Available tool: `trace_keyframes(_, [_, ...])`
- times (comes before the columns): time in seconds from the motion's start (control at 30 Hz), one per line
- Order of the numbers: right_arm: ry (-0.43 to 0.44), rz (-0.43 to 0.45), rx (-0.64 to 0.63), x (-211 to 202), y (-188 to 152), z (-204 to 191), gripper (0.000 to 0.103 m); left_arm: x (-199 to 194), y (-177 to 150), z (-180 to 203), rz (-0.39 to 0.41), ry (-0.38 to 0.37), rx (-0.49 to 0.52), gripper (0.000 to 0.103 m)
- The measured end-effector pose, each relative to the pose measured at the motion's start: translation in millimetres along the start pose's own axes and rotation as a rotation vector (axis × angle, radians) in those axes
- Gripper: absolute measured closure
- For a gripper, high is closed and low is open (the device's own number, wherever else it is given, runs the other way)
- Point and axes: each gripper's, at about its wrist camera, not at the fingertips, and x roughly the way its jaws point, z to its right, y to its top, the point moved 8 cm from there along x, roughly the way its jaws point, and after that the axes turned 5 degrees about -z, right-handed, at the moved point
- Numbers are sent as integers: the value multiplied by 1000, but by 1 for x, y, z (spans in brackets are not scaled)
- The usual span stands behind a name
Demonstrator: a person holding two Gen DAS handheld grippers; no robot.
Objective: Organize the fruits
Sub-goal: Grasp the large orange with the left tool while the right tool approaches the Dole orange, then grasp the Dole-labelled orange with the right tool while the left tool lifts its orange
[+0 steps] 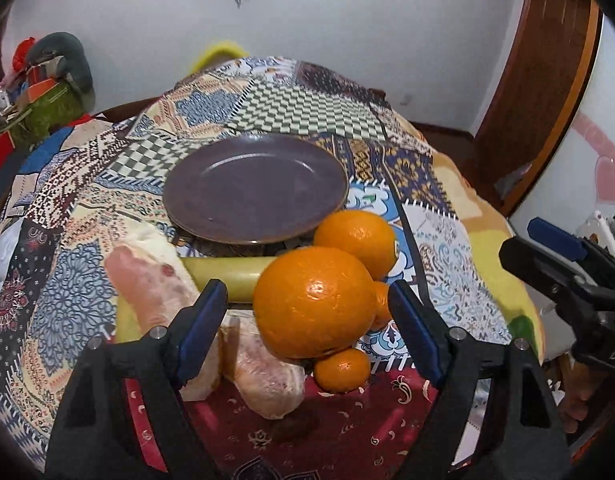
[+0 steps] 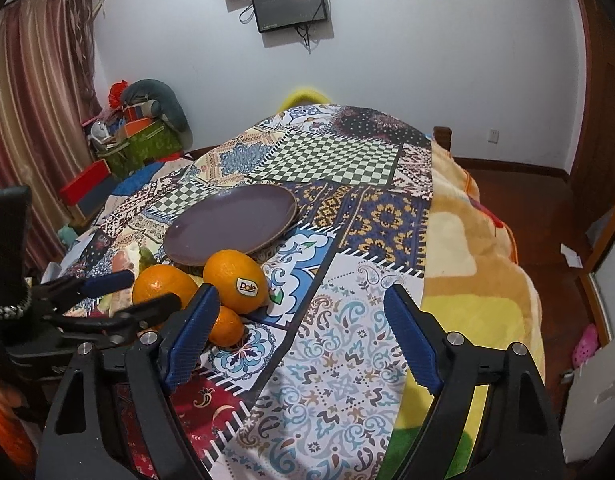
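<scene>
A big orange [image 1: 313,300] sits between the fingers of my open left gripper [image 1: 311,320], not clamped. A second orange [image 1: 355,240] with a Dole sticker [image 2: 235,280] lies behind it, and two small mandarins [image 1: 341,370] [image 1: 381,304] lie beside them. An empty purple plate [image 1: 255,188] [image 2: 231,222] sits beyond the fruit. My right gripper [image 2: 303,336] is open and empty over the patterned cloth, to the right of the fruit; it also shows in the left wrist view [image 1: 563,256].
Plastic-wrapped pinkish pieces [image 1: 155,284] [image 1: 267,372] and a pale green cylinder [image 1: 227,274] lie left of the oranges. The patchwork cloth [image 2: 347,360] covers the table; a fleece blanket [image 2: 475,272] hangs on its right edge. Boxes and clutter [image 2: 135,136] stand far left.
</scene>
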Motion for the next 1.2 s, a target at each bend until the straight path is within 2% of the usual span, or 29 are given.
trace_keyframes(0.13, [22,-18,5,5,-1,-1,21,10,-3,2,-21,4,6,23])
trace_keyframes(0.17, [29,-24,9,6,-2,-1,21,12,-4,3,-28,-1,7,32])
trace_keyframes(0.2, [36,-30,12,7,-2,-1,21,13,-4,3,-37,-10,9,34])
trace_keyframes(0.5, [55,-51,-14,17,-1,-11,21,6,0,-5,-21,-33,-17,36])
trace_keyframes(0.77, [85,-77,-40,39,5,-27,21,-25,18,-32,79,0,-56,36])
trace_keyframes(0.9, [103,-97,-54,56,9,-37,28,-36,26,-47,120,13,-76,36])
trace_keyframes(1.0, [117,-127,-59,72,9,-42,29,-40,31,-55,141,28,-78,36])
trace_keyframes(1.2, [157,-196,-49,95,-1,-51,37,-38,32,-62,147,30,-76,36])
